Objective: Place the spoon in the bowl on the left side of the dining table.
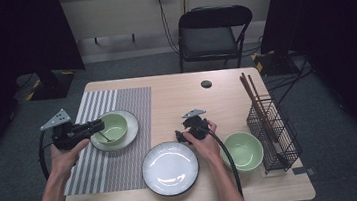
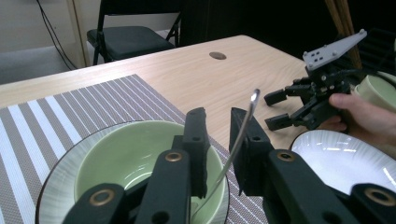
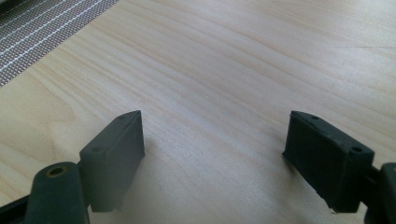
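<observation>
Spoon [image 2: 238, 140] between left jaws, maybe touching

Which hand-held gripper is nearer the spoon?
Left. The left hand-held gripper has its jaws around the spoon handle over the bowl; the right hand-held gripper hovers over bare table.

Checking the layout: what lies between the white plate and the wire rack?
In the high view, a second green bowl sits between the white plate and the wire rack, beside the right gripper.

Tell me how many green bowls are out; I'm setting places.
2: one green bowl sits on a plate on the striped mat, with a spoon in it; the other stands beside the wire rack at the right.
</observation>
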Available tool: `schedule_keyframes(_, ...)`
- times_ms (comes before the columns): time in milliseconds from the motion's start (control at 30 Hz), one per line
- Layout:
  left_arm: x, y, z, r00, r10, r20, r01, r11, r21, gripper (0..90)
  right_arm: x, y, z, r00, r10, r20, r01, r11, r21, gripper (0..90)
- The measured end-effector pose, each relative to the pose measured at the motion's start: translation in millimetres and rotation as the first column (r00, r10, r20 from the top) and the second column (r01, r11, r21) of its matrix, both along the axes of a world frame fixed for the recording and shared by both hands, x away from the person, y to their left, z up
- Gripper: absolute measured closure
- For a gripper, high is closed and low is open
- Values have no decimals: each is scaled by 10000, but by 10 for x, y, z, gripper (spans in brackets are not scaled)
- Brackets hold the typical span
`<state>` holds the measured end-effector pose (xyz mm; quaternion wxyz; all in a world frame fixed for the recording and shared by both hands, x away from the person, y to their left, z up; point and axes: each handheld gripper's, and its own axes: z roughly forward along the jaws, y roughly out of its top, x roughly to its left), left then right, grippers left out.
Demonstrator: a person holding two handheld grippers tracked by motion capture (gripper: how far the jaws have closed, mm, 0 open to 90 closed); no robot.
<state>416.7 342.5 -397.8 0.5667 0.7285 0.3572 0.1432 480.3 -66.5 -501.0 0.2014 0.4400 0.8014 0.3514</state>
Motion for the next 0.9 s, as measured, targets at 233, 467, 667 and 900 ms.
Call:
schedule_keyframes(233, -9, 71, -35, 9991, 419, 46, -421, 9984, 379, 802, 0, 0, 1, 10000, -6, -5, 6, 10000, -15, 188)
schedule_keyframes(467, -32, 84, 32, 9993, 378, 35, -378, 9992, 138, 801, 2, -1, 1, 10000, 7, 6, -7, 10000, -18, 188)
schedule_keyframes(667, -154, -10, 99, 9997, 256, 36, -256, 9996, 92, 794, 2, -1, 0, 10000, 9, 9, -9, 10000, -20, 188)
schedule_keyframes(900, -375, -109, 8, 9992, 357, -203, -352, 9991, 246, 807, 2, -1, 0, 10000, 10, 10, -10, 10000, -20, 187)
